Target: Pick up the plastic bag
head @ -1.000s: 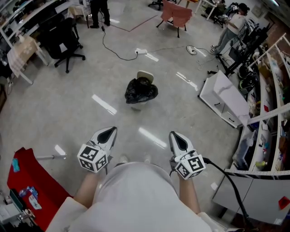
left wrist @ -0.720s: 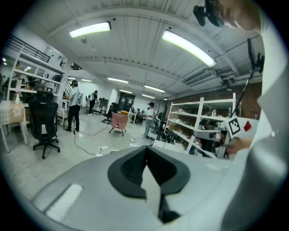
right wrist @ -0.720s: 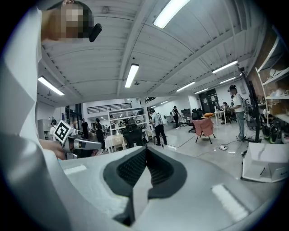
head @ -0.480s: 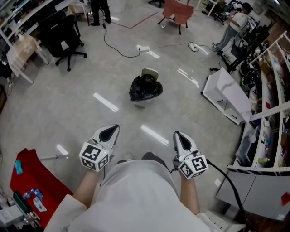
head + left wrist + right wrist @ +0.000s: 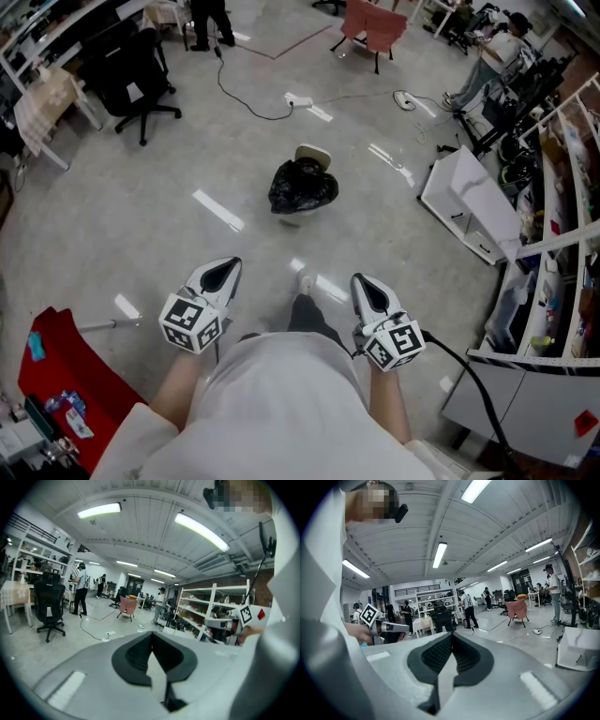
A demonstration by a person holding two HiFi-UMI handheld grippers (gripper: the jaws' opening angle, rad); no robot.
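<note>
— Left gripper [image 5: 225,269], jaw state?
— Closed, pads pressed together, nothing between them. Right gripper [image 5: 366,281] reads the same: jaws fully together, empty. Both are held low in front of the person's body, side by side, pointing ahead across the floor.

— Surroundings, big items first.
— Grey polished floor [image 5: 141,216] with strip-light reflections. Metal shelving [image 5: 562,178] runs along the right edge, crowded with items. White cabinet [image 5: 466,202] on the floor just beside the shelving. Black office chair [image 5: 141,75] at upper left; pink chair [image 5: 372,26] at the top. Red surface [image 5: 66,375] at lower left with small items on it that I cannot identify.

— Target?
— Black plastic bag [image 5: 303,187] sits on the floor ahead of both grippers, roughly on the line between them and well apart from either. It is bunched over a small pale bin [image 5: 295,217], of which only the near edge shows. A beige lid [image 5: 314,153] stands at the far side, touching the bag.

— Smaller items?
— Black cable [image 5: 246,112] loops across the floor beyond the bag, ending near a white power strip [image 5: 298,99]. Toe of the person's shoe [image 5: 305,281] shows between the grippers.
</note>
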